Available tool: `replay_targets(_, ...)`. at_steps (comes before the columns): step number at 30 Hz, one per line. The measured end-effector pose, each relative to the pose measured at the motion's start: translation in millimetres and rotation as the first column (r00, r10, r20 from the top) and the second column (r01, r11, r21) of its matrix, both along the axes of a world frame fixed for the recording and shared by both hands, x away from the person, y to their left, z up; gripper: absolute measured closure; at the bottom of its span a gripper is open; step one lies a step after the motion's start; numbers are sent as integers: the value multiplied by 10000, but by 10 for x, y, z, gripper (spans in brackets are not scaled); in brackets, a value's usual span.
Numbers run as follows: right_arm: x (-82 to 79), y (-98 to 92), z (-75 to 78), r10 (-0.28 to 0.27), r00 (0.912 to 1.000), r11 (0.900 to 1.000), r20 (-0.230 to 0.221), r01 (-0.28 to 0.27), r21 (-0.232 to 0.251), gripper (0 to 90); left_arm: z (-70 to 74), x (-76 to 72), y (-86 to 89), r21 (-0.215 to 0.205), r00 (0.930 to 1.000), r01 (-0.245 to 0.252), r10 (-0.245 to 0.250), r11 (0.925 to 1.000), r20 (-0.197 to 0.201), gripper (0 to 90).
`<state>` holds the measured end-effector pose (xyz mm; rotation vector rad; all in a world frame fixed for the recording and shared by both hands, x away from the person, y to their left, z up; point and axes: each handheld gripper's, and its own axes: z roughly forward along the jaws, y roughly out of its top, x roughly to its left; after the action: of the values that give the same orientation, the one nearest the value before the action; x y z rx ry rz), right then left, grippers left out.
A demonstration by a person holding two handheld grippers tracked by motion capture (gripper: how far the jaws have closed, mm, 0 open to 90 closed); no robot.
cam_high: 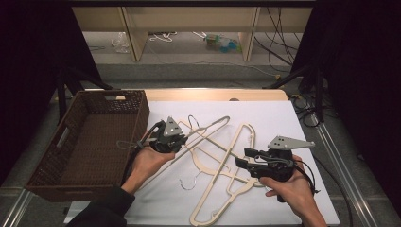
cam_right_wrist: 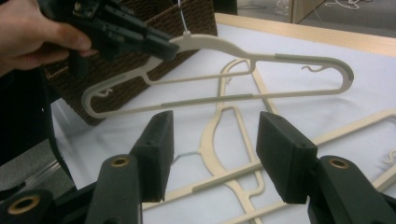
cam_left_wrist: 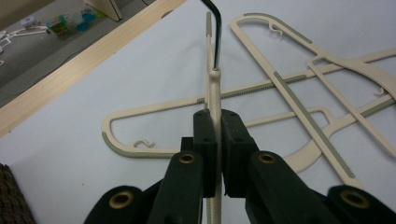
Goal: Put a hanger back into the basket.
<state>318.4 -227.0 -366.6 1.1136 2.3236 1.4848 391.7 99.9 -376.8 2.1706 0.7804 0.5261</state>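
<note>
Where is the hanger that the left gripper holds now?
In the high view the hanger hangs left of centre in the left gripper, beside the basket.

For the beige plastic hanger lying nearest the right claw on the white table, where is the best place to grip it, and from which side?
Probably its narrow neck beside the metal hook, coming from above: the beige plastic hanger lies flat, and the open right claw can straddle that thin bar.

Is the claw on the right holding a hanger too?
No, the right gripper has its jaws apart with nothing between them.
</note>
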Motion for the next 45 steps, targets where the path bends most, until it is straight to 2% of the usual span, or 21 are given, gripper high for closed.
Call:
replay_targets(3, -18, -15, -33, 7, 9999, 10000, -111, -7, -17, 476, 34, 26, 28, 113, 9999, 73, -72, 9999, -70, 862)
replay_targets(5, -14, -22, -67, -53, 10000, 9999, 51, 52, 100, 476, 74, 37, 52, 90, 9996, 151, -148, 9998, -238, 863)
replay_targets(7, -7, -37, -92, -16, 9999, 10000, 126, 15, 79, 476, 130, 39, 59, -627, 9987, 2, -33, 9980, -505, 862)
replay_targets(9, -17, -41, -96, -64, 9999, 9999, -109, 66, 156, 476, 157, 39, 67, -692, 9988, 51, -84, 9976, -472, 862)
replay_targets(10, -27, -59, -109, -131, 9999, 9999, -30, 131, 65, 476, 205, 30, 73, -970, 9980, 26, -88, 9953, -631, 862)
replay_targets(18, -83, -113, -187, -41, 9996, 10000, -297, 44, 85, 476, 459, 18, 138, -1451, 9972, 73, -179, 9894, -721, 862)
replay_targets(23, -94, -120, -219, -72, 9996, 10000, -271, 73, 38, 476, 619, -1, 212, -1889, 9961, 56, -222, 9820, -858, 862)
replay_targets(24, -101, -120, -234, -52, 9998, 10000, -199, 52, -16, 475, 703, 22, 274, -1946, 9975, 394, -500, 9801, -503, 862)
replay_targets(26, -114, -112, -246, -15, 9998, 10000, -188, 15, 13, 467, 776, -17, 317, -2349, 9965, -28, -169, 9720, -818, 862)
replay_targets(27, -120, -112, -250, 3, 9998, 10000, -222, -4, -41, 458, 817, -13, 363, -2285, 9968, 9, -192, 9735, -775, 863)
replay_targets(31, -138, -104, -287, -39, 9999, 10000, -137, 38, -21, 425, 957, 3, 529, -2692, 9969, -261, 50, 9627, -790, 863)
replay_targets(33, -145, -110, -312, -46, 10000, 9999, -23, 45, -120, 407, 1031, 11, 625, -2808, 9971, -357, 153, 9591, -747, 863)
replay_targets(34, -152, -101, -329, 24, 9999, 10000, -167, -22, 68, 404, 1069, 16, 675, -2853, 9973, -396, 200, 9576, -710, 862)
replay_targets(37, -160, -102, -357, 9, 9998, 10000, -196, -8, 43, 396, 1142, 22, 770, -2954, 9970, -492, 292, 9541, -716, 863)
replay_targets(38, -159, -109, -388, 14, 10000, 10000, -8, -14, -64, 394, 1214, 20, 866, -3007, 9965, -629, 433, 9516, -715, 863)
replay_targets(39, -172, -106, -389, 51, 9996, 10000, -289, -50, 7, 394, 1249, 19, 916, -2937, 9964, -716, 549, 9532, -648, 863)
replay_targets(41, -180, -120, -394, 7, 9997, 9998, -229, -12, -216, 394, 1305, 15, 1015, -2820, 9957, -850, 712, 9556, -591, 863)
replay_targets(42, -184, -125, -398, -36, 9997, 9995, -227, 29, -305, 394, 1332, 13, 1073, -2620, 9958, -877, 772, 9611, -500, 862)
replay_targets(43, -184, -125, -398, -36, 9997, 9995, -227, 29, -305, 394, 1332, 13, 1073, -2620, 9958, -877, 772, 9611, -500, 863)
replay_targets(44, -185, -138, -404, -80, 9995, 9989, -300, 66, -464, 391, 1363, 2, 1188, -2388, 9948, -998, 917, 9659, -446, 862)
replay_targets(45, -176, -133, -425, -26, 9997, 9997, -254, 19, -258, 391, 1367, -5, 1233, -2516, 9932, -1151, 1072, 9610, -451, 863)
